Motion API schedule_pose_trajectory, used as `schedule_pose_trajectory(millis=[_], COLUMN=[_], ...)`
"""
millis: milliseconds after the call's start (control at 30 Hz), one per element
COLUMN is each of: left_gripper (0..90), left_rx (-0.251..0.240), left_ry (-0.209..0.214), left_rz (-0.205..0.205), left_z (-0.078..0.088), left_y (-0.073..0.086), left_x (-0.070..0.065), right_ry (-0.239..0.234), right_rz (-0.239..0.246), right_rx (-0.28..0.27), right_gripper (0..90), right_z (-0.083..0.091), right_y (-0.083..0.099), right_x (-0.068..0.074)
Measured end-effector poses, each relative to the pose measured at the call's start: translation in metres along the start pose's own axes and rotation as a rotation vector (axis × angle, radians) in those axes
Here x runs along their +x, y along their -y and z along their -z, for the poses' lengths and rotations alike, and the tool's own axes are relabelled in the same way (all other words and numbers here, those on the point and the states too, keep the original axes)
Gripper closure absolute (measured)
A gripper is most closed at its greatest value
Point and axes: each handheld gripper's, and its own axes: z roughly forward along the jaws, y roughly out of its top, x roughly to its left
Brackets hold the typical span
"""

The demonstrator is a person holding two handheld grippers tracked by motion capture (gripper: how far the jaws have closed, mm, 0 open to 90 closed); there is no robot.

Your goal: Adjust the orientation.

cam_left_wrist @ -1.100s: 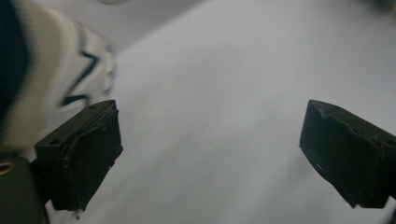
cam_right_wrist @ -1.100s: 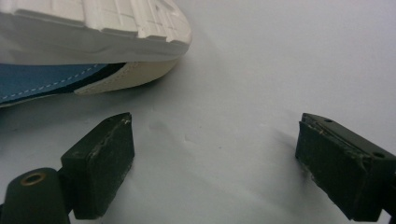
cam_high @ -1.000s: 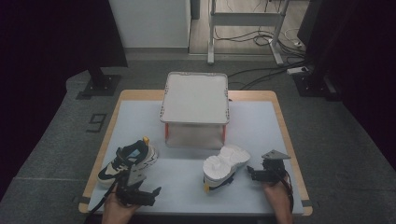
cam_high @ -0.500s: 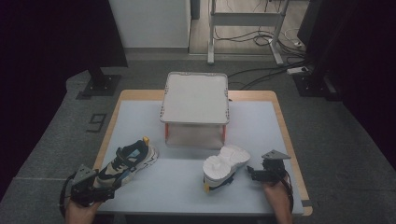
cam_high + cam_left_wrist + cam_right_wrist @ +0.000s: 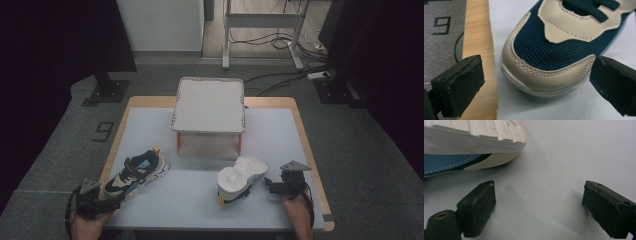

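A navy, cream and white sneaker (image 5: 137, 172) stands upright at the front left of the table, toe toward the front left corner. My left gripper (image 5: 114, 202) is open just in front of that toe; in the left gripper view the sneaker's toe (image 5: 554, 47) lies ahead of the wide-apart jaws, untouched. A second sneaker (image 5: 240, 177) lies with its white sole up at the front right. My right gripper (image 5: 270, 186) stands open just to its right, low over the mat. In the right gripper view this sneaker's sole (image 5: 474, 137) is at the upper left, beyond the empty right gripper (image 5: 539, 197).
A white lidded box (image 5: 209, 105) with translucent walls and red clips stands at the middle back of the table. A pale mat (image 5: 280, 130) covers the wooden table (image 5: 310, 150). Dark floor, cables and stands surround it.
My left gripper has moved left along the table's front edge, from in front of the upright sneaker to its toe at the front left corner. The right gripper and both sneakers have stayed put.
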Motion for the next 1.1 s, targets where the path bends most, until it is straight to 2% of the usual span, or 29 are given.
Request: schedule_pose_trajectory(millis=[33,100,133,267,433,467,567,633,733,933,1000,1100], left_gripper=[0.0,0.0,0.0,0.0,0.0,0.0,0.0,0.0,0.0,0.0,0.0,0.0], left_rx=[-0.014,-0.018,-0.021,-0.008,0.021,0.021,0.043,0.048,0.064,0.078,0.078,0.076], left_ry=[-0.026,-0.042,-0.071,-0.114,-0.112,-0.112,-0.112,-0.112,-0.108,-0.093,-0.088,-0.057], left_rz=[0.001,0.002,0.005,-0.004,-0.027,-0.027,-0.049,-0.053,-0.065,-0.053,-0.05,-0.014], left_z=[-0.001,-0.001,-0.003,-0.011,-0.025,-0.025,-0.036,-0.039,-0.053,-0.073,-0.075,-0.08], left_y=[-0.001,-0.002,-0.005,-0.018,-0.038,-0.038,-0.053,-0.057,-0.073,-0.094,-0.096,-0.099], left_x=[0.003,0.005,0.01,0.021,0.031,0.031,0.033,0.033,0.035,0.043,0.045,0.05], right_ry=[0.0,0.0,0.0,0.0,0.0,0.0,0.0,0.0,0.0,0.0,0.0,0.0], right_rz=[0.0,0.0,0.0,0.0,0.0,0.0,0.0,0.0,0.0,0.0,0.0,0.0], right_rx=[0.0,0.0,0.0,0.0,0.0,0.0,0.0,0.0,0.0,0.0,0.0,0.0], right_gripper=[10.9,10.9,10.9,10.9,10.9,10.9,10.9,10.9,10.9,10.9,10.9,10.9], right_z=[0.0,0.0,0.0,0.0,0.0,0.0,0.0,0.0,0.0,0.0,0.0,0.0], right_y=[0.0,0.0,0.0,0.0,0.0,0.0,0.0,0.0,0.0,0.0,0.0,0.0], right_x=[0.0,0.0,0.0,0.0,0.0,0.0,0.0,0.0,0.0,0.0,0.0,0.0])
